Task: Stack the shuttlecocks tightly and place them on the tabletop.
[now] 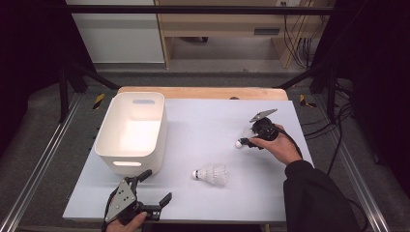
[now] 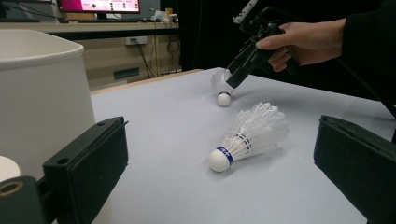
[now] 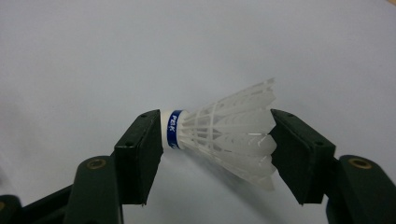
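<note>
White plastic bin (image 1: pixel 130 130) sits at table (image 1: pixel 193 203) left, on the pale sheet. Left gripper (image 1: pixel 154 193) hovers at the near edge just below it, jaws wide, nothing between them. One shuttlecock (image 1: pixel 211 174) lies on its side mid-table, cork pointing left. Right gripper (image 3: pixel 217 156) at the right has a second shuttlecock (image 3: pixel 219 140) lengthwise between its jaws, pads against cork end and feather rim.

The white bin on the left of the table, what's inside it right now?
The white bin looks empty in the high view: bare floor and far walls show. The strip of floor behind its near wall is hidden. Both shuttlecocks lie outside on the table.
</note>
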Demonstrator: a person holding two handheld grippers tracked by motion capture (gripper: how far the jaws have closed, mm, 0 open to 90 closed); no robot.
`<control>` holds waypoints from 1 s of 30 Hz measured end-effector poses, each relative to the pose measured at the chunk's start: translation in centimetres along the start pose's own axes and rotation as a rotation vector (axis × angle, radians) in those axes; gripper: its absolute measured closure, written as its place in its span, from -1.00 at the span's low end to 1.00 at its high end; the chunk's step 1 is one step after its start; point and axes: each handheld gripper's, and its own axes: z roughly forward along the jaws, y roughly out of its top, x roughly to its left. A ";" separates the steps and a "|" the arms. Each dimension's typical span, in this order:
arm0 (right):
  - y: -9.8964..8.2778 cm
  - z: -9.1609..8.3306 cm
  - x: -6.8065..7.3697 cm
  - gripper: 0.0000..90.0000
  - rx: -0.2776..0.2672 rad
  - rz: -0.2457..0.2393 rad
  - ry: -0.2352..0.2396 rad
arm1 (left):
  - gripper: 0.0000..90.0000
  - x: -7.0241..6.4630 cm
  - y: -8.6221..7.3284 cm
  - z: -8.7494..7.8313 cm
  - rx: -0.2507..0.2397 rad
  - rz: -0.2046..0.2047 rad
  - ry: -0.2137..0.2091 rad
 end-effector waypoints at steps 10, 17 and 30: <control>-1.6 0.1 -0.2 0.15 0.001 0.035 0.061 | -0.93 -0.1 0.0 0.1 0.005 0.000 -0.006; -2.8 0.2 -0.2 0.30 -0.007 0.039 0.098 | -0.93 -0.1 -0.1 0.1 0.008 0.001 -0.005; -2.7 0.3 0.6 0.58 -0.050 0.012 0.155 | -0.93 -0.1 -0.1 0.2 0.015 0.001 -0.005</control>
